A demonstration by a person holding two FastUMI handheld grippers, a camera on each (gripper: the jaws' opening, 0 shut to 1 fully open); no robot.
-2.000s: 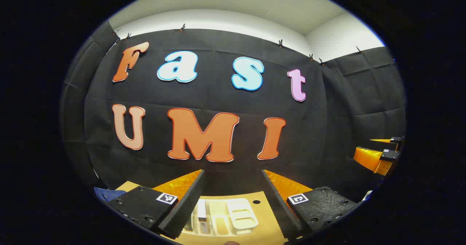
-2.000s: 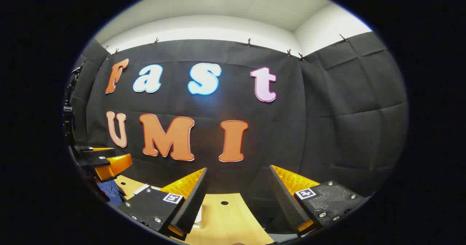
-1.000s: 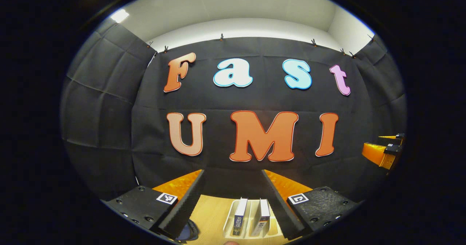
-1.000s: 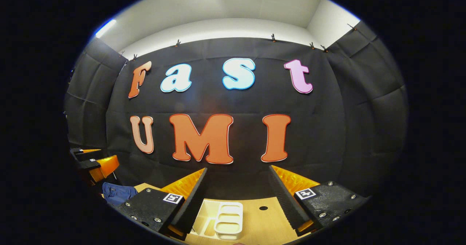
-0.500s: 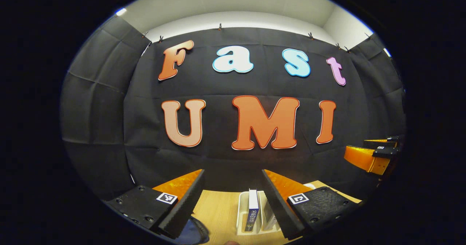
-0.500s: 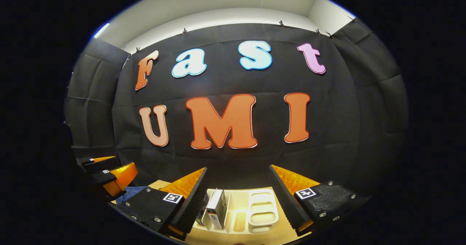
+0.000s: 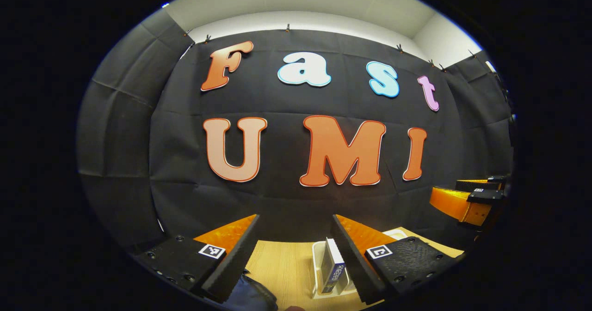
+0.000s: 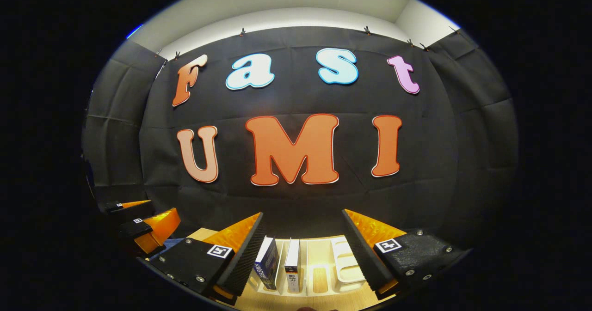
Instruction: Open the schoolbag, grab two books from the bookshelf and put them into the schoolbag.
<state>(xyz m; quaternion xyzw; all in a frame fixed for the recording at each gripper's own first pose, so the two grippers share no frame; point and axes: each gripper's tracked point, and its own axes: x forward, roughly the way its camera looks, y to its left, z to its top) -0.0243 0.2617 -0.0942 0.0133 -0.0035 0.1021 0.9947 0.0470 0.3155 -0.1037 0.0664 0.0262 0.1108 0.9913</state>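
Both grippers stand with jaws wide apart and nothing between them. Left gripper (image 7: 296, 255) hovers above the wooden tabletop (image 7: 282, 267); right gripper (image 8: 303, 251) hangs over the white slotted bookshelf (image 8: 340, 260), and also shows at the right edge of the left gripper view (image 7: 467, 200).

Two books stand upright, side by side, in the left slots of the rack: a blue-covered book (image 8: 267, 262) nearest the right gripper's left finger, and a white-spined book (image 8: 292, 265) just to its right. Slots farther right hold no books. In the left gripper view the blue book (image 7: 334, 265) sits close to that gripper's right finger.

A dark blue fabric mass, probably the schoolbag (image 7: 252, 297), lies at the near left; whether it is open cannot be told.

Assessment: the books appear thin, stiff and light, with smooth covers likely to slip. Grip across both covers, at the exposed top edge, and lift straight up out of the slot.
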